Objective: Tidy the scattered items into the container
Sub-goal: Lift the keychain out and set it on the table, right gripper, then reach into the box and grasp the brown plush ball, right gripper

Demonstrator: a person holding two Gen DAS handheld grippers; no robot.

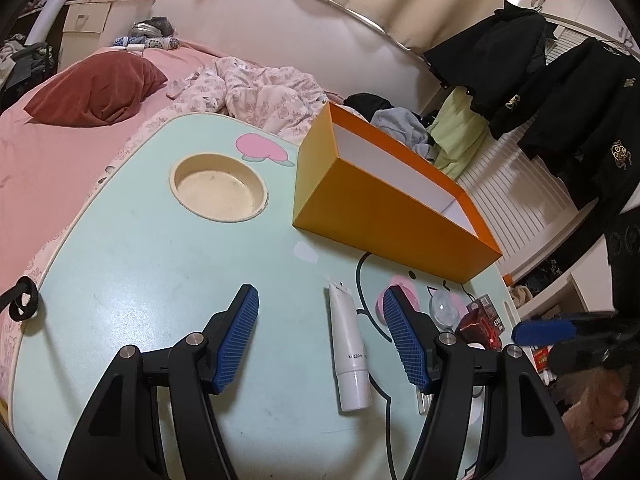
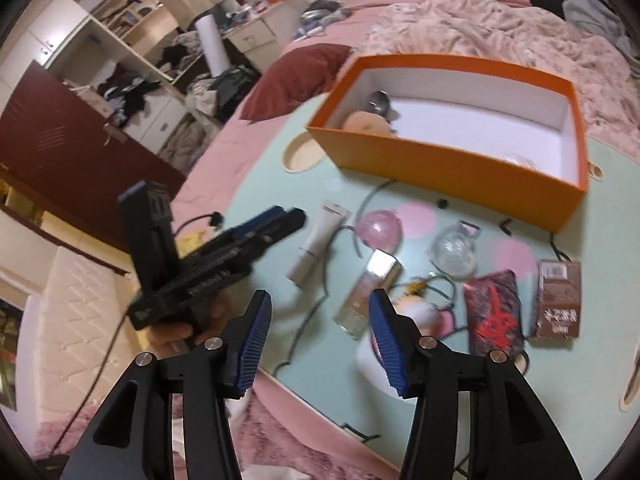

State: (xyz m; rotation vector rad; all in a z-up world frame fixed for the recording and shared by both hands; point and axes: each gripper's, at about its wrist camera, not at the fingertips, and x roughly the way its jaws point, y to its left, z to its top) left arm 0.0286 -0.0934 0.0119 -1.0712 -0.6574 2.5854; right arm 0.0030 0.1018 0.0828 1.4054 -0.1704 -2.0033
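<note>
- My left gripper (image 1: 320, 312) hangs over the table (image 1: 140, 260), jaws apart, empty, white tube (image 1: 349, 344) lying between them.
- My right gripper (image 2: 320, 320) is spread, nothing held, near the glass bottle (image 2: 370, 292).
- Orange box (image 2: 440, 160) sits beyond.

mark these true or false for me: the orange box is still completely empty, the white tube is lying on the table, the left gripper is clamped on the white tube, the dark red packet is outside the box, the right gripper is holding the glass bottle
1. The open orange cardboard box is completely empty: false. A round beige item and a shiny metal one already lie in one end.
2. The white plastic tube lies flat on the pale green table: true.
3. The left gripper is clamped on the tube: false. Its jaws stand open, and the tube lies between them untouched.
4. The dark red patterned packet is outside the box: true, it lies on the table.
5. The right gripper holds the rectangular glass bottle: false. Its jaws are open and empty.
</note>
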